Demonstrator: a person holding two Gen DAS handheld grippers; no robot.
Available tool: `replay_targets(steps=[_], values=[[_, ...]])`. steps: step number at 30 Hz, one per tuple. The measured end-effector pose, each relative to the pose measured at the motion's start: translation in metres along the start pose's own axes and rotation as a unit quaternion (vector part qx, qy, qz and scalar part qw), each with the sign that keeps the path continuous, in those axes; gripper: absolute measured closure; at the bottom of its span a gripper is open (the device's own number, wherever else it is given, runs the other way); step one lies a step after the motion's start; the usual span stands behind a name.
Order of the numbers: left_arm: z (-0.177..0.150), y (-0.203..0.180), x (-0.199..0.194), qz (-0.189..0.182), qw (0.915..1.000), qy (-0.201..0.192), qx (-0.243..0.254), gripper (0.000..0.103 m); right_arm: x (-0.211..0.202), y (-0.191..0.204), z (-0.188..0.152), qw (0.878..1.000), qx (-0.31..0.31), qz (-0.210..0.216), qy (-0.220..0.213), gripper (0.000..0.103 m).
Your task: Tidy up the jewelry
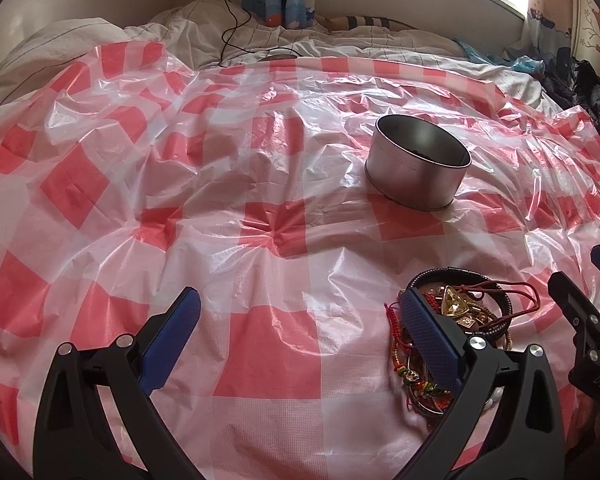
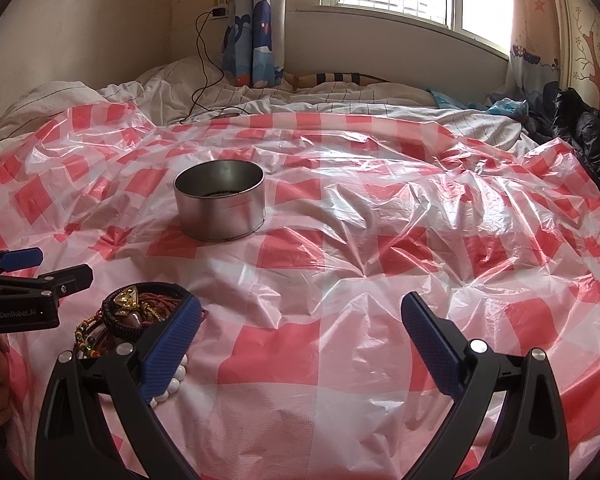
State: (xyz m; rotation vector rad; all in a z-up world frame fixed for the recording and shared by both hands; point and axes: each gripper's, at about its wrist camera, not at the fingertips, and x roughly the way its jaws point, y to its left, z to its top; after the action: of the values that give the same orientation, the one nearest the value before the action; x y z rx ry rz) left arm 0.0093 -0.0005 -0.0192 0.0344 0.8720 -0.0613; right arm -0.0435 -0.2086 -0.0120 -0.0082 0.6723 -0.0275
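Left wrist view: tangled heap of bead, cord and gold jewelry (image 1: 452, 332) lies between both grippers.
Left gripper (image 1: 304, 340), wide, empty, has it against its right finger; right gripper (image 2: 300, 340), equally wide, sits alongside; round silver metal tin (image 1: 418, 164) stands farther off.

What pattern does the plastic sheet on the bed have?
The plastic sheet has a red and white check; the right wrist view shows it best.

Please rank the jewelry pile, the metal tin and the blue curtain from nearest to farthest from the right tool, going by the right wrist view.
1. Jewelry pile: beside the right tool's left finger, low left.
2. Metal tin: mid-bed, left of center.
3. Blue curtain: by the far wall, beyond the bed.
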Motion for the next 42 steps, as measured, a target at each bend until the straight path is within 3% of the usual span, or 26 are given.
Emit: replay_targets(steps=[36, 42], values=[[0.001, 0.008, 0.007, -0.02, 0.9997, 0.012, -0.012, 0.006, 0.002, -0.001, -0.001, 1.0, 0.001, 0.0, 0.004, 0.007], [0.001, 0.018, 0.005, -0.018, 0.9996, 0.012, -0.016, 0.006, -0.001, 0.001, -0.002, 1.0, 0.006, 0.016, 0.0, 0.007]])
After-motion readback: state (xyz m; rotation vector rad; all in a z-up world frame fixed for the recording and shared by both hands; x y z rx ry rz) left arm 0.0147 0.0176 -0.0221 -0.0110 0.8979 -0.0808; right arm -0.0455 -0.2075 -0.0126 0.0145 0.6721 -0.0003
